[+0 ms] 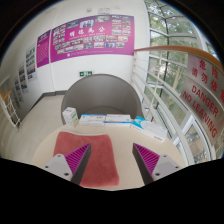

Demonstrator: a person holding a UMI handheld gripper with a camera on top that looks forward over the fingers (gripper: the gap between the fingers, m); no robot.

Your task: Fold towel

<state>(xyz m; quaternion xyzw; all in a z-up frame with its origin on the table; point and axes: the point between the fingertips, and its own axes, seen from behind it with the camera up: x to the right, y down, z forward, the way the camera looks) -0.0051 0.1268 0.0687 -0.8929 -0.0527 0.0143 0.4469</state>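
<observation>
A pale table (125,140) fills the lower part of the gripper view, set in a bright hall with tall windows (168,60) on one side and magenta posters (88,38) on the far wall. On the table lies the pink towel (95,160), spread flat, directly beneath and between the fingers. Beyond it sit small white-and-blue packets (105,119). The gripper (112,170) hovers over the towel, its fingers (78,158) spread apart, holding nothing.

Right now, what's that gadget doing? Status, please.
Gripper open, holding nothing. Pink towel flat on table, beneath the fingers. Boxes beyond it, not in the way.
</observation>
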